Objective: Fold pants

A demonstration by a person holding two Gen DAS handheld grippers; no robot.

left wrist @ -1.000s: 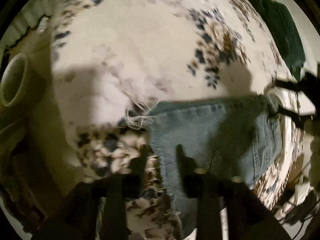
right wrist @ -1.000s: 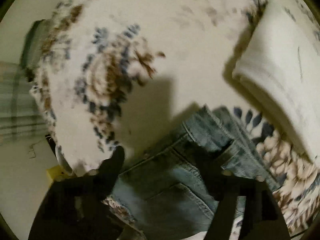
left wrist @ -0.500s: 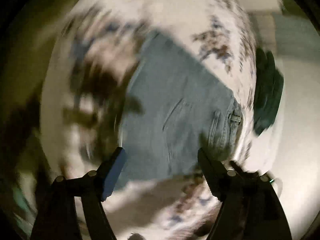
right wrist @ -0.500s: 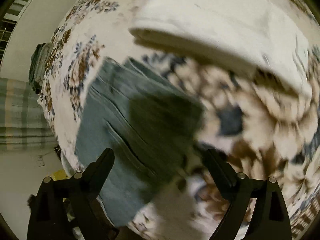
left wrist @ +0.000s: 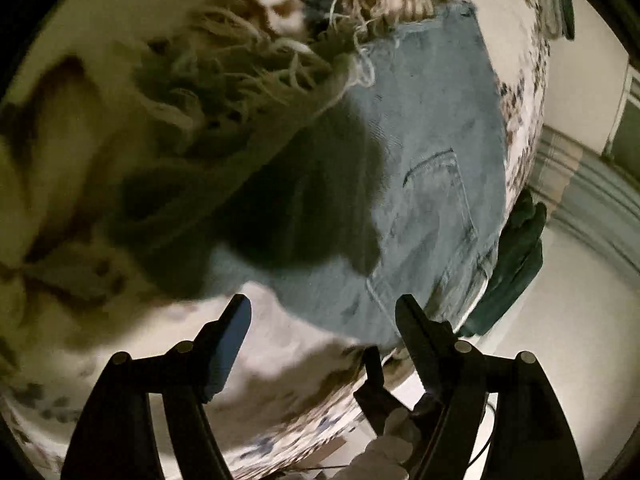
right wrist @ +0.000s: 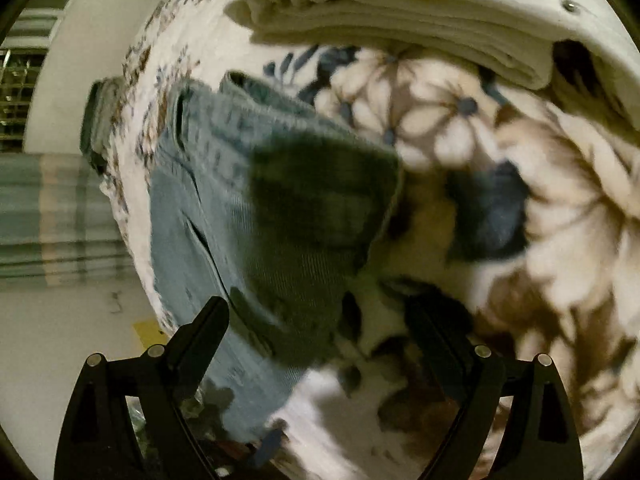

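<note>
left wrist view: left tool (left wrist: 322, 312) spread wide, holding nothing. The jeans (left wrist: 432, 184) lie flat on the floral blanket (left wrist: 280, 360), just ahead and a bit right of it, long axis running away up the frame to the frayed hem (left wrist: 360, 52).

right wrist view: right tool (right wrist: 316, 316) also wide and empty. The jeans (right wrist: 224, 184) sit ahead-left, mostly nearer its left finger; folded white cloth (right wrist: 400, 20) beyond.

my guess: the left tool's nearer the denim.

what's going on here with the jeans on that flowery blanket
A person with a handheld gripper in each hand is folding jeans. The jeans lie folded on the floral blanket. Both the left gripper and right gripper hover open above them, holding nothing. A folded white garment lies nearby.
</note>
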